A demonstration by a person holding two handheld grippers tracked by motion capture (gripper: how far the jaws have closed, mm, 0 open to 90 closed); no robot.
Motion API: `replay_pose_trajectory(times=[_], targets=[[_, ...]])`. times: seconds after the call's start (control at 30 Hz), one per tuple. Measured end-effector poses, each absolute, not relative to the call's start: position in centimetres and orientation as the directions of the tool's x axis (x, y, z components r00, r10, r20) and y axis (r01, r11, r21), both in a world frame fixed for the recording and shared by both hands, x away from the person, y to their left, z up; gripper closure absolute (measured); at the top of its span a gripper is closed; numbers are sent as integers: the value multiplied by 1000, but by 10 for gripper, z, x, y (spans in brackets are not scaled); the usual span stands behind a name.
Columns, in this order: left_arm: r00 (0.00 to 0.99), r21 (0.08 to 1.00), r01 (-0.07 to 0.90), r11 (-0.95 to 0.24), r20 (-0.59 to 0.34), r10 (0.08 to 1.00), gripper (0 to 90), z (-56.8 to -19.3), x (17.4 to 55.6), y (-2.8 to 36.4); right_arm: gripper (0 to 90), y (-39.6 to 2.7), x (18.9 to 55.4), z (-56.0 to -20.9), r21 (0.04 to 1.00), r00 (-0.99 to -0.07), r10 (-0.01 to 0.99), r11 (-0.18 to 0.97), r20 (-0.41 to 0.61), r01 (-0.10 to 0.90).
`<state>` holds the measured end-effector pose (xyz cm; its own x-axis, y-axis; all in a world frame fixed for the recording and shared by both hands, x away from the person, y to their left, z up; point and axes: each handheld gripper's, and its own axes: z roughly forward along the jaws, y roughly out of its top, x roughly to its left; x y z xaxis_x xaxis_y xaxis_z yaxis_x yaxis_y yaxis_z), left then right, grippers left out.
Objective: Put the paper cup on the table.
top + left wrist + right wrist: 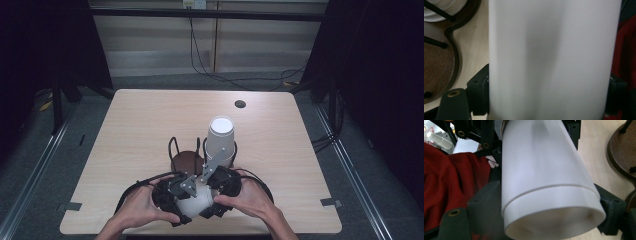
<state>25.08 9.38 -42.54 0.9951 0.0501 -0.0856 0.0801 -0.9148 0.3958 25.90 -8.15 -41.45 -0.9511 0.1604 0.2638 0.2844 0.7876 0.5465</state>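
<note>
Two nested white paper cups (pixel 196 201) lie on their side between my two grippers, above the table's near edge. In the high view my left gripper (pixel 182 202) clasps them from the left and my right gripper (pixel 210 192) from the right. In the left gripper view the cup wall (pixel 554 60) spans the gap, and my left gripper (pixel 546 95) is shut on it. My right gripper (pixel 547 207) is shut on the wide, open-mouthed end of the cups (pixel 544 170), where a step marks one cup's rim over the other.
A brown cup holder (pixel 187 160) with black wire loops stands just beyond the grippers; its right slot holds an upright white cup (pixel 220 137). The wooden table (pixel 150 120) has a black hole (pixel 240 104) at the back. Red cloth (pixel 454 182) lies behind the cups.
</note>
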Motion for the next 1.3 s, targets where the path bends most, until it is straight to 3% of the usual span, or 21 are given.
replay_pose_trajectory(times=[0.3,0.5,1.3], targets=[[994,424,87,-902,-93,52,187,-427,248,92,240,-85,258,-413,550,-955,157,788,253,276],[997,450,67,-890,-57,46,159,-427,249,94,242,-86,259,-412,555,-956,161,785,246,275],[998,579,19,-815,-63,-21,124,-424,259,112,244,-91,260,-414,582,-945,185,750,271,314]])
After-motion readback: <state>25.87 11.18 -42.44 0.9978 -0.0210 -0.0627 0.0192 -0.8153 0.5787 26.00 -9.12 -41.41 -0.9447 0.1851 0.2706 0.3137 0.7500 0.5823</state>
